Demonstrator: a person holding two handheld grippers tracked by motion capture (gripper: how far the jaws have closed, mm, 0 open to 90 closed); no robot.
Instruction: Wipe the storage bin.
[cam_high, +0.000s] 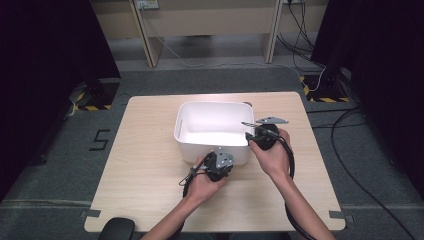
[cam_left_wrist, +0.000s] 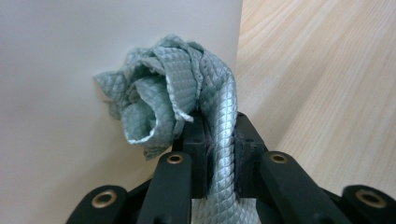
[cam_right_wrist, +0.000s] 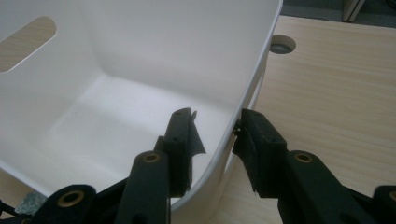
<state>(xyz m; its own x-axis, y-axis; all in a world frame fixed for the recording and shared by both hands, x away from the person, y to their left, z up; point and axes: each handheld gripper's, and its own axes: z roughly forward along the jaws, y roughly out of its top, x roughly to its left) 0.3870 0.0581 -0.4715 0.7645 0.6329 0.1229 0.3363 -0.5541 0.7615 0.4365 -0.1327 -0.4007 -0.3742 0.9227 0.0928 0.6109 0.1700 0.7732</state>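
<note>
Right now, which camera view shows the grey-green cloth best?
The left gripper view: the quilted grey-green cloth sits bunched and close, pinched between the left gripper jaws against the white bin wall. The right gripper view catches only a small scrap at its bottom-left corner. In the high view I cannot make it out.

black numeral 5 (cam_high: 99, 139) on the grey floor (cam_high: 60, 165), left of the table (cam_high: 145, 165)
</note>
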